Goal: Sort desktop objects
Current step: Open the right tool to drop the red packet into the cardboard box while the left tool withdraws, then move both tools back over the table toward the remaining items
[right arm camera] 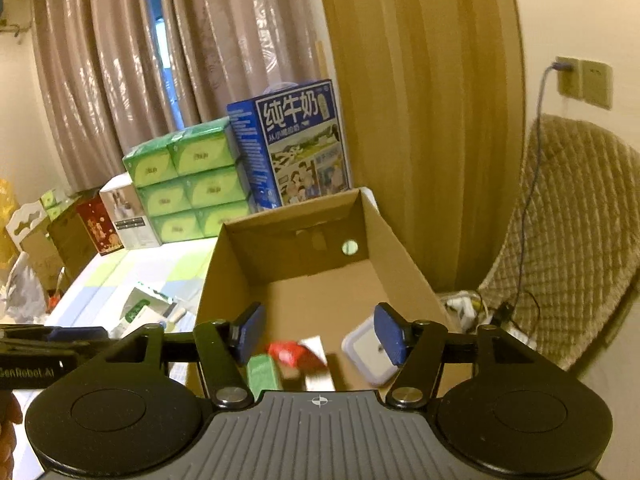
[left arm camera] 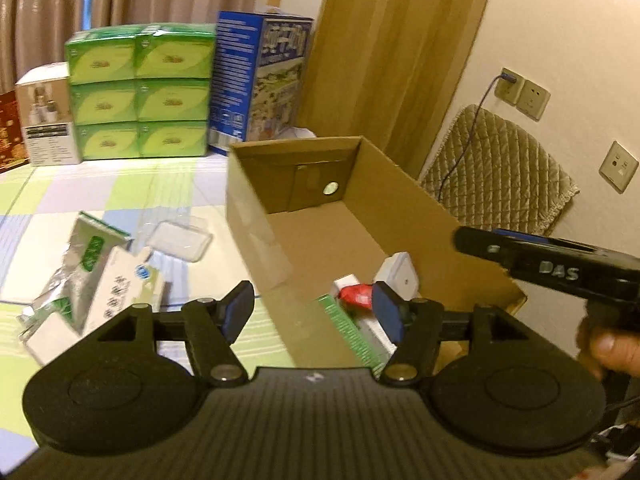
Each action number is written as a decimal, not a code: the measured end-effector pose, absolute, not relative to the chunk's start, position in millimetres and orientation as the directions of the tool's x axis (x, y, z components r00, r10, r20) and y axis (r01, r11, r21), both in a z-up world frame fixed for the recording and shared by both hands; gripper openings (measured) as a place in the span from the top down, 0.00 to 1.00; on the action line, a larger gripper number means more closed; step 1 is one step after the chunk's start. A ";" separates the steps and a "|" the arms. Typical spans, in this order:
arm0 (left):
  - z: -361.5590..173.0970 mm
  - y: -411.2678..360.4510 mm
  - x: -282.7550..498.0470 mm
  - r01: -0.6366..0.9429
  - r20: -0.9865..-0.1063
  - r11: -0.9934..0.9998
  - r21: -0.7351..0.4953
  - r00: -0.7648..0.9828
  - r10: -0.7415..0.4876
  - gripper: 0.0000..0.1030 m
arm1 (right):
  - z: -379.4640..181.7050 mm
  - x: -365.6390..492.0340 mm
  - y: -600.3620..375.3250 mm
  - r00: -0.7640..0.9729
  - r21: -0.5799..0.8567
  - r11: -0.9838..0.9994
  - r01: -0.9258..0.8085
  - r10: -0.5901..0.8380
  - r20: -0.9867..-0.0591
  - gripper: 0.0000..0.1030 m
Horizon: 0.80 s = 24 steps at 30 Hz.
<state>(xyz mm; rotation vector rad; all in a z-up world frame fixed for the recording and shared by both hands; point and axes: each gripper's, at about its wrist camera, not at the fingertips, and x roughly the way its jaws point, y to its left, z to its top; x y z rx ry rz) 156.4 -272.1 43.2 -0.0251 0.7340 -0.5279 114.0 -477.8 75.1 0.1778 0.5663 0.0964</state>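
Partly done: red packet, green box & white container already in cardboard box. Left on tablecloth: white carton, clear tray. Left gripper & right gripper both spread wide, holding nothing.

- The green box inside the cardboard box is partly covered by the right gripper's body in the right wrist view; its print is blurred.
- The red packet is smeared; its label cannot be read.
- The white square container is partly hidden behind a blue fingertip pad.
- In the left wrist view, the white carton near the table's left edge has blurred lettering, and the left gripper's body hides its lower end.
- The dark red box is cut off by the left edge.
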 end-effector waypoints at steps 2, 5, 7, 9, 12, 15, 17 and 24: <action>43.8 -261.3 150.0 0.437 -0.630 0.877 -0.200 0.628 -0.457 0.37 | 73.1 98.2 -473.8 0.838 0.214 0.976 -0.036 0.146 -0.526 0.38; 43.8 -243.4 138.2 0.413 -0.626 0.887 -0.205 0.641 -0.443 0.33 | 69.4 72.4 -461.8 0.836 0.239 0.970 -0.040 0.163 -0.524 0.34; 43.1 -230.4 129.2 0.398 -0.626 0.895 -0.202 0.650 -0.431 0.31 | 67.6 58.5 -451.8 0.834 0.252 0.967 -0.043 0.174 -0.523 0.32; 41.9 -217.8 119.9 0.384 -0.630 0.904 -0.188 0.659 -0.411 0.28 | 66.1 46.2 -439.7 0.829 0.256 0.965 -0.055 0.187 -0.527 0.29; 40.8 -197.8 104.4 0.361 -0.633 0.919 -0.158 0.677 -0.375 0.24 | 64.8 29.3 -417.8 0.820 0.255 0.963 -0.085 0.213 -0.531 0.25; 40.0 -176.9 88.5 0.347 -0.630 0.931 -0.110 0.700 -0.335 0.18 | 61.6 18.5 -397.3 0.813 0.260 0.960 -0.105 0.233 -0.533 0.21; 38.4 -160.7 79.9 0.327 -0.633 0.941 -0.091 0.710 -0.308 0.15 | 57.8 13.4 -384.3 0.804 0.267 0.956 -0.118 0.250 -0.540 0.20; 28.7 -104.8 57.4 0.238 -0.654 0.970 -0.058 0.725 -0.217 0.07 | 44.3 2.8 -346.7 0.764 0.260 0.951 -0.167 0.292 -0.575 0.12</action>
